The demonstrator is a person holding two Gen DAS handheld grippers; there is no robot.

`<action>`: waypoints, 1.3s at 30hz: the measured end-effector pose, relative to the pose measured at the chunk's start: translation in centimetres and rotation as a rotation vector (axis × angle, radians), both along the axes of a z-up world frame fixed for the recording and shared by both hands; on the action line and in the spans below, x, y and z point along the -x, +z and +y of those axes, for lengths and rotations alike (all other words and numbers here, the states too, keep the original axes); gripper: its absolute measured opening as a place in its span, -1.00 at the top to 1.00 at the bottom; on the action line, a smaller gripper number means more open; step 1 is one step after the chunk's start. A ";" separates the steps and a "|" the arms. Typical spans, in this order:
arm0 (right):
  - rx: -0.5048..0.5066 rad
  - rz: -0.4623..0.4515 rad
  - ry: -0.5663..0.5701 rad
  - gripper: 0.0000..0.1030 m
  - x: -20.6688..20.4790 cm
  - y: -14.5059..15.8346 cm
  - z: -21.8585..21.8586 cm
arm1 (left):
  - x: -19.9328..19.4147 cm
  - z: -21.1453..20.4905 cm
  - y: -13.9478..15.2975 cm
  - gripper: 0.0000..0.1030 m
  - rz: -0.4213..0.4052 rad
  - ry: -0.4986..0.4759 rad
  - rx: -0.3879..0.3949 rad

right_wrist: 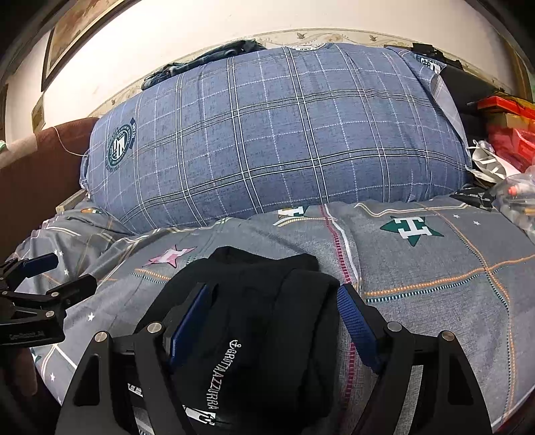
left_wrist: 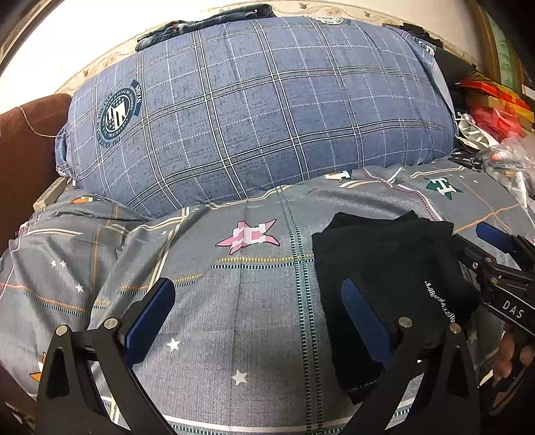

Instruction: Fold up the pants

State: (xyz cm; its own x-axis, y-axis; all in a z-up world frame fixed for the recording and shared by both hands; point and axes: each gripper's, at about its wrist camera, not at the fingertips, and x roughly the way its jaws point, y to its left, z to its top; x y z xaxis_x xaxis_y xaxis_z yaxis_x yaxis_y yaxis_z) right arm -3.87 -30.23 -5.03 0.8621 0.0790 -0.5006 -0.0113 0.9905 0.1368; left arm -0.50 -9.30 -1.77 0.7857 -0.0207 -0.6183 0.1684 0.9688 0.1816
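Note:
The black pants (left_wrist: 391, 267) lie folded in a compact bundle on the grey patterned bedspread (left_wrist: 234, 301); white lettering shows on the top layer. My left gripper (left_wrist: 257, 318) is open, its right finger resting at the bundle's left edge, holding nothing. My right gripper (right_wrist: 274, 321) is open, its blue-padded fingers either side of the bundle (right_wrist: 260, 318), not clamped on it. The right gripper also shows at the right edge of the left wrist view (left_wrist: 498, 254). The left gripper shows at the left edge of the right wrist view (right_wrist: 50, 277).
A large blue plaid pillow (left_wrist: 260, 110) lies across the bed behind the pants, with dark denim clothing (left_wrist: 207, 25) on top of it. Red packages and plastic bags (left_wrist: 495, 113) crowd the right side. A brown headboard or cushion (left_wrist: 26, 144) is at the left.

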 end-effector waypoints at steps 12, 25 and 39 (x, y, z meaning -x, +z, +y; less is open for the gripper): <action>0.016 0.010 0.005 -0.55 -0.2 -0.1 0.2 | -0.4 0.5 -1.0 -0.96 0.033 0.018 -0.001; 0.060 0.025 0.010 -0.55 -0.5 -0.3 0.9 | -0.7 0.5 -1.7 -0.96 0.062 0.026 -0.002; 0.125 0.014 -0.013 -0.55 -0.3 -0.1 1.5 | -0.9 -0.1 -2.6 -0.96 0.103 0.029 -0.011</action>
State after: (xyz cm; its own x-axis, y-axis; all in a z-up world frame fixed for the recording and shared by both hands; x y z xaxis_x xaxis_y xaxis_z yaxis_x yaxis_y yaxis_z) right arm -3.59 -28.76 -5.17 0.8553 0.0035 -0.5180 0.0030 0.9999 0.0118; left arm 0.44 -9.37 -4.37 0.7180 0.0083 -0.6960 0.1584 0.9718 0.1750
